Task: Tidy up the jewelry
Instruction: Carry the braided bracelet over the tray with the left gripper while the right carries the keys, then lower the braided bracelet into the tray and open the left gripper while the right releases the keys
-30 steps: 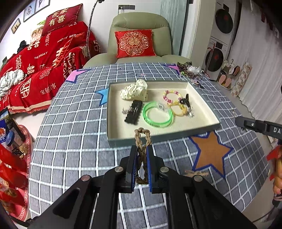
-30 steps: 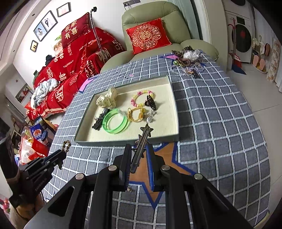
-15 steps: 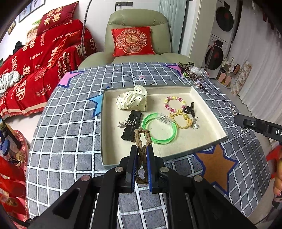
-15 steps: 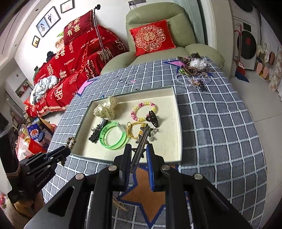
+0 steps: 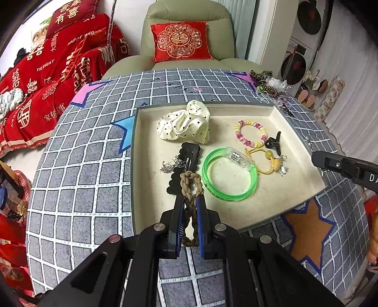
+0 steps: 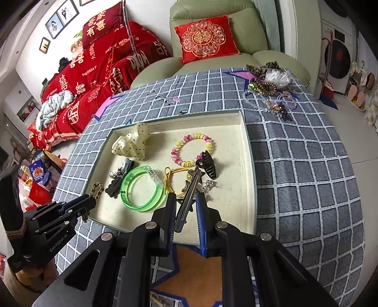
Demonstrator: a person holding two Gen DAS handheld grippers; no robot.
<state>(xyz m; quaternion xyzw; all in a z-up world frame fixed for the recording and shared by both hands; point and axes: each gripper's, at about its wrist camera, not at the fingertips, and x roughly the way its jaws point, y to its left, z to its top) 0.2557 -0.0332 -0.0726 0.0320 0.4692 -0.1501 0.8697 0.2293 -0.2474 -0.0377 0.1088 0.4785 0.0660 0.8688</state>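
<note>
Left claw: the left claw [image 5: 189, 200] is clenching a braided brown cord loop [image 5: 190, 183], whose knotted end is sticking out past the fingertips and hanging over the near left part of the tray.
Right claw: the right claw [image 6: 186, 200] is gripping a dark metal star hair clip [image 6: 191, 189], which is lying slanted between the fingers with its star end over the tray's near middle.
Table: the table is wearing a grey cloth with a white grid [image 5: 78, 184]; an orange star [image 5: 307, 226] is showing near the right front, a blue star [image 5: 125, 132] is peeking out at the tray's left edge, and a pink star [image 5: 82, 96] is sitting further back.
Tray: a shallow cream-lined tray [image 5: 146, 212] is resting on the cloth, just ahead of both claws.
Tray contents: a green translucent bangle [image 5: 229, 174] is lying nearest, with a black hair clip [image 5: 186, 163] just to its left and a yellow hair tie [image 5: 262, 160] to its right; a black claw clip [image 5: 274, 141] and a pink and yellow bead bracelet [image 5: 250, 132] are sitting behind, and a cream dotted scrunchie [image 5: 186, 125] is lying toward the far left.
Far corner: a tangled pile of jewelry [image 6: 269, 87] is waiting on the cloth past the tray's far right corner.
Room: a green armchair [image 5: 189, 21] carrying a red cushion [image 5: 180, 41] is standing behind the table, a sofa under red covers [image 5: 54, 61] is running along the left, and a washing machine [image 6: 337, 56] is standing at far right.
</note>
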